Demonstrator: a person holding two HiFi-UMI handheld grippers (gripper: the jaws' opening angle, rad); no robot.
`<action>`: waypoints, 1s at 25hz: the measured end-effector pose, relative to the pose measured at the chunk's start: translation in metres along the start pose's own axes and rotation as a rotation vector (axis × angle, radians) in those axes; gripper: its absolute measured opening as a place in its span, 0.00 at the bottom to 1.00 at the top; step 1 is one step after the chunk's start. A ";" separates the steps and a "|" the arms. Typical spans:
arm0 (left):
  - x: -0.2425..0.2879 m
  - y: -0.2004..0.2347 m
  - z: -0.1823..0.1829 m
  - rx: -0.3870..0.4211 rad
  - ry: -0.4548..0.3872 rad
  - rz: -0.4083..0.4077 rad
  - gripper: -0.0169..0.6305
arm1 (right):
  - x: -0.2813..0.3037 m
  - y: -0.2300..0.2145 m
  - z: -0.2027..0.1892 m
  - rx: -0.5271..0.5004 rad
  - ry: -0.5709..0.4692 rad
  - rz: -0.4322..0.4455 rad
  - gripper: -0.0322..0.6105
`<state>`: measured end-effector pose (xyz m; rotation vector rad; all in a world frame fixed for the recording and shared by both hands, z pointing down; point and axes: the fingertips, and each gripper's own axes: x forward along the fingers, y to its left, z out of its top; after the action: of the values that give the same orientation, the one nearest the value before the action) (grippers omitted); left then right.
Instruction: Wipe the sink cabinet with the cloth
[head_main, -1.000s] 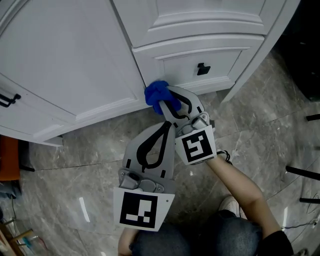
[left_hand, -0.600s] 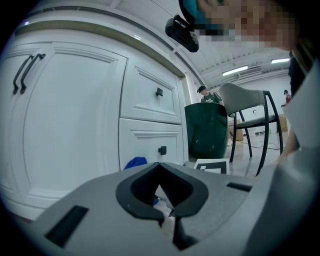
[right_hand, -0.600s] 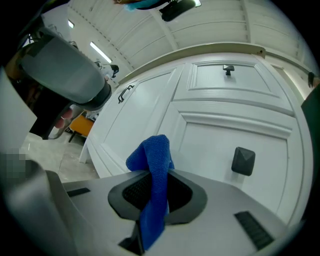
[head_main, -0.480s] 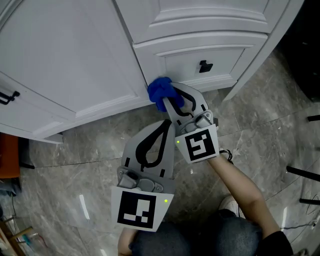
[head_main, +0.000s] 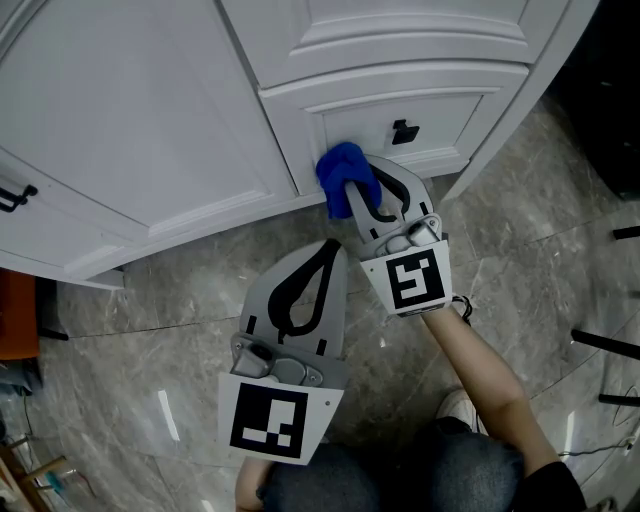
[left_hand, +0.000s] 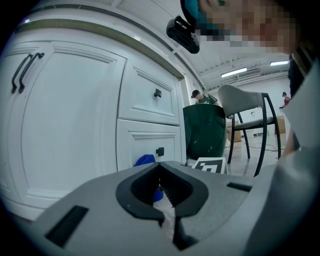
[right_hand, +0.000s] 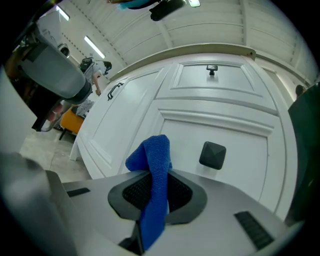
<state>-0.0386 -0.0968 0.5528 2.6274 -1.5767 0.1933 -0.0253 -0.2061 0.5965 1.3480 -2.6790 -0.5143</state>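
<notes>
The cloth (head_main: 343, 175), clamped in the right gripper (head_main: 352, 200) jaws, has slid right along the drawer front (head_main: 450, 125) toward its knob (head_main: 404, 131), apparently mid-wipe, while the left gripper (head_main: 325, 255) hangs back, jaws together, empty.

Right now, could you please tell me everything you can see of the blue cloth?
The blue cloth is a bunched terry-like rag, bright blue, clamped between the jaws of the right gripper. Its crumpled top sticks out past the jaws while a strip hangs down between them. It seems pressed against the white lower drawer front, left of the square black knob.
</notes>
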 end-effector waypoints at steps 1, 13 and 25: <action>0.000 0.001 0.000 -0.001 -0.001 0.002 0.03 | -0.001 -0.002 -0.001 -0.001 0.002 -0.008 0.14; 0.000 0.000 0.002 -0.004 -0.005 0.000 0.03 | -0.011 -0.025 -0.009 0.017 0.004 -0.066 0.14; -0.002 -0.001 0.003 -0.003 -0.002 -0.002 0.03 | -0.020 -0.045 -0.017 0.006 -0.004 -0.111 0.14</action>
<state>-0.0381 -0.0947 0.5498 2.6275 -1.5733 0.1878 0.0248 -0.2191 0.5985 1.5061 -2.6216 -0.5210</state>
